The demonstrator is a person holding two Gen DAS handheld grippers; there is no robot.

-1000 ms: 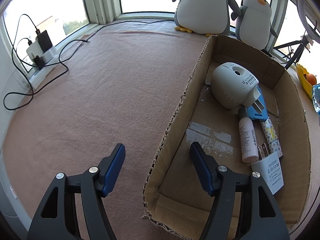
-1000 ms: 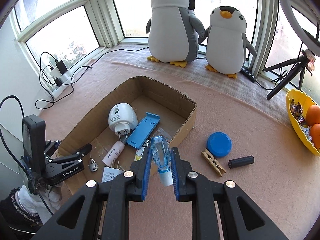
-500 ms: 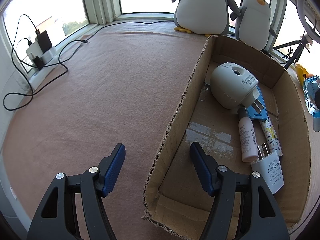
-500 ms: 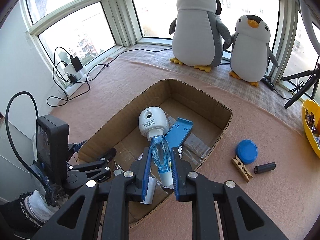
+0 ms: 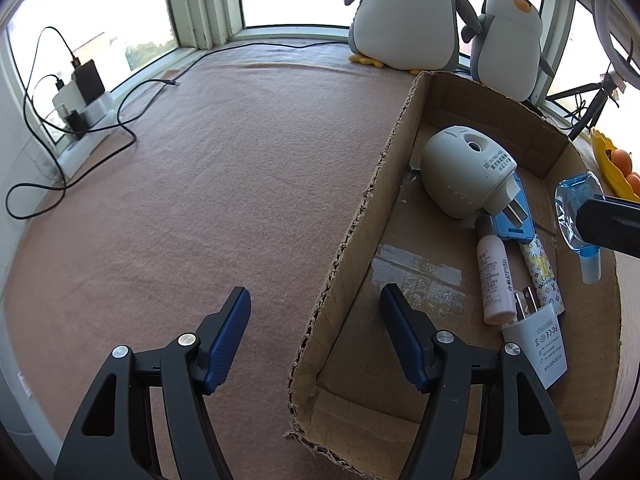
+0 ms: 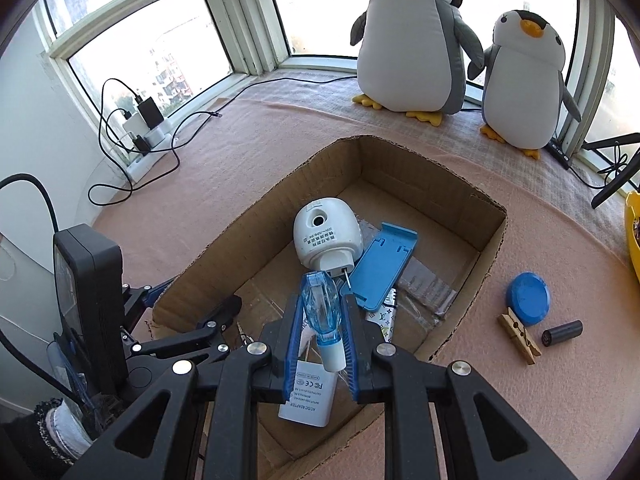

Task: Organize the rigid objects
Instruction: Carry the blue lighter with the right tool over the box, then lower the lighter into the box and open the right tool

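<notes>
At the far left, a white power strip point(image 6: 146, 138) with black cables sits by the window on the pink felt-like cloth covering the counter point(image 5: 208, 184). The left gripper point(image 5: 316, 332) stands spread, one ribbed blue pad outside and one inside the near wall of the shallow corrugated cardboard box point(image 6: 494, 240), pinching nothing. In the box lie a rounded white plug-in device point(image 6: 326, 236), a flat blue plastic stand point(image 6: 382, 266), a slim pink tube point(image 5: 494, 280), a patterned tube point(image 5: 544, 276) and a square white adapter point(image 6: 308, 398). The right gripper point(image 6: 322, 330) is pressed in on a clear blue teardrop-shaped bottle point(image 6: 320, 306) with a white neck, holding it above the box's near end. To the right, on the cloth, lie a round blue lid point(image 6: 528, 298), a wooden clothespin point(image 6: 518, 334) and a short black cylinder point(image 6: 562, 332). Two plush penguins point(image 6: 416, 40) stand by the bay window, with a yellow bowl point(image 5: 608, 164) at the far right.
</notes>
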